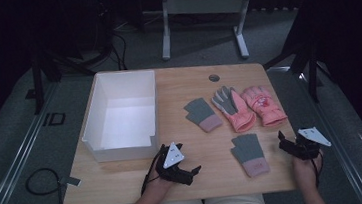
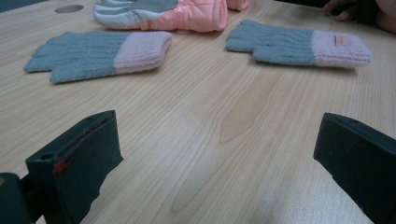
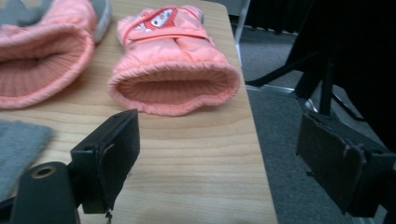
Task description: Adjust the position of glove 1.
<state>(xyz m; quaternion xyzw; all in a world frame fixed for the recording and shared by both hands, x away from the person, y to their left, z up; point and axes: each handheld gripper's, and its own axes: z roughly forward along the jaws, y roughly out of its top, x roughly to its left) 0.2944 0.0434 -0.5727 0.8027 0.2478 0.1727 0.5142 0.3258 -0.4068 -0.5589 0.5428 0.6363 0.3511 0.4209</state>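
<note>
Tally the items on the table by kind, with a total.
Grey knit gloves with pink cuffs: 2, one farther back and one nearer the person.
Pink padded gloves: 2, one palm up and one at the right.
White box: 1.
Total: 5.

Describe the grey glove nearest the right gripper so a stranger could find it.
Start at the white box on the table's left, then look right. The glove lies alone near the front edge, below the row of three gloves. Unlike the other grey glove, its pink cuff points toward the person.
</note>
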